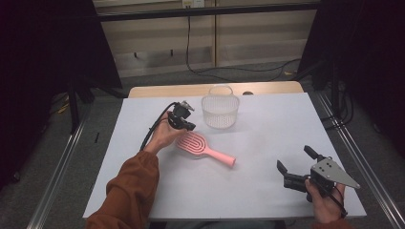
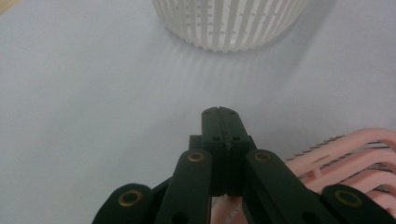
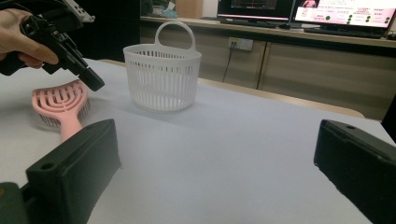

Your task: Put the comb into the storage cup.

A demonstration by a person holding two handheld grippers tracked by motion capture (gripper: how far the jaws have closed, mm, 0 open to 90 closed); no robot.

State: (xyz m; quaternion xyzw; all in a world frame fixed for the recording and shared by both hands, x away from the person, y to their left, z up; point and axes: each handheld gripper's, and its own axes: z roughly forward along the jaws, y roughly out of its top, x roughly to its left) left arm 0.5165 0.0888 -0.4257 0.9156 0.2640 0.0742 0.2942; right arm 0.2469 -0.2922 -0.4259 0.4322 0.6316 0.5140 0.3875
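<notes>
Table [image 1: 267, 191]: white top, everything sits on it. White slatted basket [image 1: 220, 110] stands upright toward the far middle, handle up. Pink hairbrush [image 1: 200, 147] lies flat just in front of the basket and slightly left, vented head toward the basket side, handle pointing to the near right.

My left gripper [image 1: 187, 125] hangs right above the far edge of the brush head, tips angled down toward the table, between brush and basket. In the left gripper view its jaws are pressed together with nothing between them; brush head [image 2: 355, 158] shows just beside them, basket wall [image 2: 229, 23] beyond.

My right gripper [image 1: 295, 164] is near the right front of the table, well apart from the brush, jaws spread wide and empty.
</notes>
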